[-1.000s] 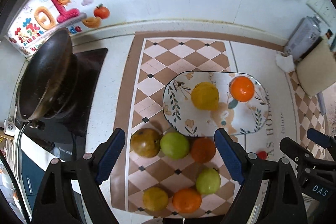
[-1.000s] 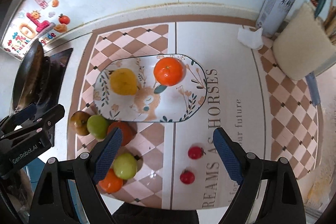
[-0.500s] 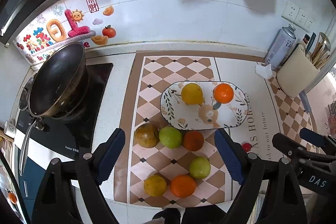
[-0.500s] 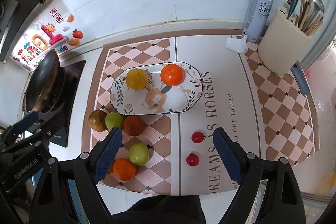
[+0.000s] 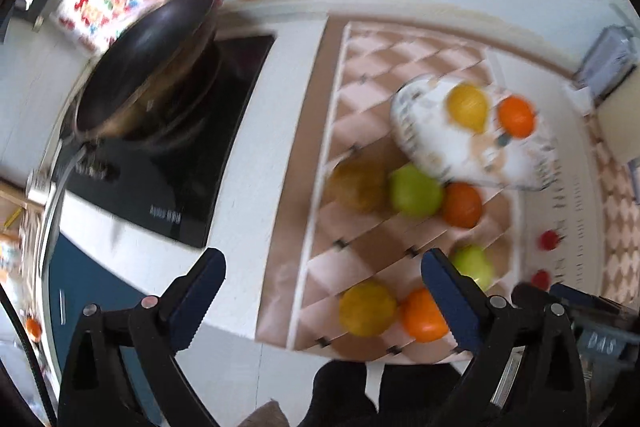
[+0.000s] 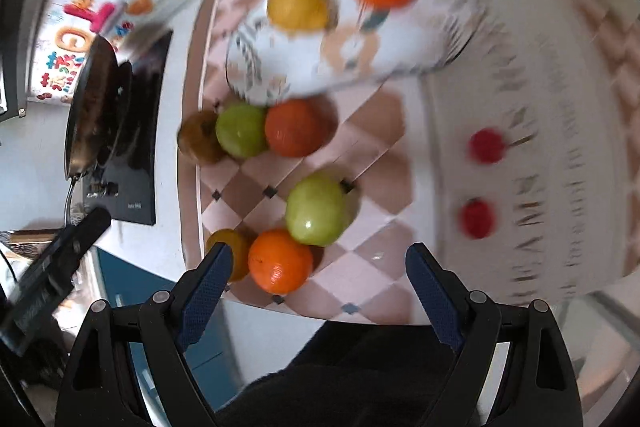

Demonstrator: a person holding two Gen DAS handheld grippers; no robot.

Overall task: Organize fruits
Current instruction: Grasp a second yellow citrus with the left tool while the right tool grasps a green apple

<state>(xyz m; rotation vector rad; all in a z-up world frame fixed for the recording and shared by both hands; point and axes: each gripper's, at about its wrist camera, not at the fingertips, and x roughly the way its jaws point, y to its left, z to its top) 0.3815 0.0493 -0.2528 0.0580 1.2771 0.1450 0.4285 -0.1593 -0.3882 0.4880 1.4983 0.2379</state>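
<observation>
Fruits, round, glossy green and orange, lie below both tongs: left opening, right spread empty

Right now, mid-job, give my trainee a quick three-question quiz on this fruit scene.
1. True or false: the plate already holds two fruits.
2. How many small red fruits lie on the lettered part of the mat?
3. Which fruit lies nearest the right gripper? A) orange B) yellow fruit on the plate C) brown fruit

Key: 1 true; 2 two; 3 A
</observation>
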